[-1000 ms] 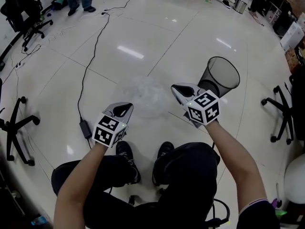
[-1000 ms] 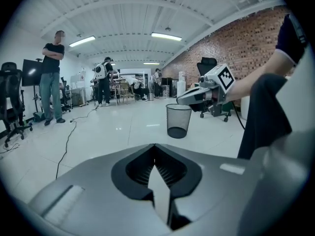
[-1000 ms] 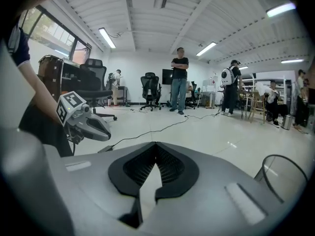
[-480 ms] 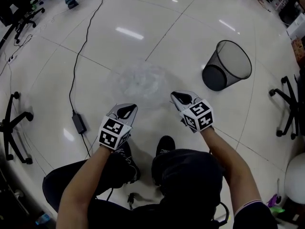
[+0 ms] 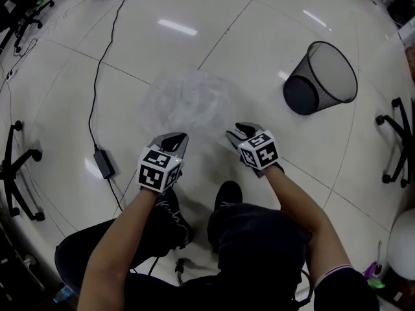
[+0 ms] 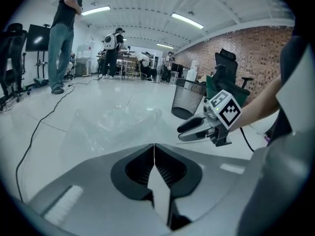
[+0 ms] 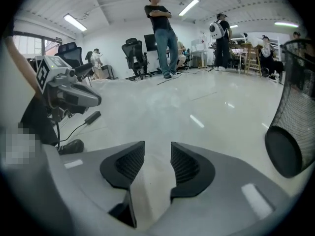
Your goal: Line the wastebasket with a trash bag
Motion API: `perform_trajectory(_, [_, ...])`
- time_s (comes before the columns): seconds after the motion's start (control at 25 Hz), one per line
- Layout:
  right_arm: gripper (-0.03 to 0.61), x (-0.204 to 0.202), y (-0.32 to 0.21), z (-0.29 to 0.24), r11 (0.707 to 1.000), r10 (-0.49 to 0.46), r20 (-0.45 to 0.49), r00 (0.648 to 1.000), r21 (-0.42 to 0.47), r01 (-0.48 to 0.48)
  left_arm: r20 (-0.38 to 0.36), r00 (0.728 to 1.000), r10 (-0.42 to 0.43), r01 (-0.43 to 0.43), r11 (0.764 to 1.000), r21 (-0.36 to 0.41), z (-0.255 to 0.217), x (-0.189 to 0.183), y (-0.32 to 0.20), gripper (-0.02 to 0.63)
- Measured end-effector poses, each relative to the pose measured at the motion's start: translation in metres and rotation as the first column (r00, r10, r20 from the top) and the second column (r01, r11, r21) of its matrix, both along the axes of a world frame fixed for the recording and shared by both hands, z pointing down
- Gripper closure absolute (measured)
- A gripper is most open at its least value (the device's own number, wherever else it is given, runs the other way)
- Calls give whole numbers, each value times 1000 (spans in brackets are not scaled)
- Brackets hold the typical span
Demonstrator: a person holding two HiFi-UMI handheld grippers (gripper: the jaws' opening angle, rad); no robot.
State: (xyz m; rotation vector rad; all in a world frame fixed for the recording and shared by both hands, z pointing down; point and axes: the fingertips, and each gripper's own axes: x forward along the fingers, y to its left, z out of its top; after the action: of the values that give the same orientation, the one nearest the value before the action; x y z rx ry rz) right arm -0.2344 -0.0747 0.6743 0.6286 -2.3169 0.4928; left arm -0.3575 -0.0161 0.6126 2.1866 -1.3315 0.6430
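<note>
A clear, crumpled trash bag [image 5: 191, 102] is spread on the white floor in front of both grippers. Its near edge runs up to the tips of my left gripper [image 5: 176, 140], which is shut on the film; the left gripper view shows the bag [image 6: 118, 124] just beyond the closed left gripper [image 6: 154, 149]. My right gripper [image 5: 233, 132] has just been opening and stands open, nothing between its pads [image 7: 184, 163]. The black mesh wastebasket [image 5: 322, 78] lies on its side at the upper right, apart from both grippers, also seen as the wastebasket [image 7: 293, 127] at the right.
A black cable with a power adapter [image 5: 104, 162] runs along the floor at left. Office chair bases stand at the far left [image 5: 16, 167] and far right [image 5: 399, 141]. The person's shoes [image 5: 227, 193] are just behind the grippers. People [image 7: 162, 33] stand far back.
Both grippers have sunk toward the floor and the bag has settled flatter on it. The right gripper's jaws have opened and no longer hold the bag.
</note>
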Motion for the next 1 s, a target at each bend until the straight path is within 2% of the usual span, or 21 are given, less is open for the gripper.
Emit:
perform_trajectory(0.12, [400,-9,-6,15,999,20,-15,1000,-46,-21,9,1000,-17,17,1000,-18,4,-8,-6,600])
perform_trajectory(0.36, [406,-19,-13,37,994,27,-63,998,-102,-33,16,1000,-26,26,999,-31,8,-7,-15,600])
perform_trajectory(0.52, [575,-19,-13,33,997,4,-69,998,-76,-10,21,1000,-20,20,1000,-24,3,-7,-21,600])
perform_trajectory(0.8, [577,-24,-17,-10,997,-30,30,999,-65,32,65,998,7,-7,1000,5,-12,-16,-29,600])
perform_trajectory(1.0, [577,-27,-24,-60,998,-27,133,991,-59,35,96,995,8,-14,998,54,-44,-30,-38,600])
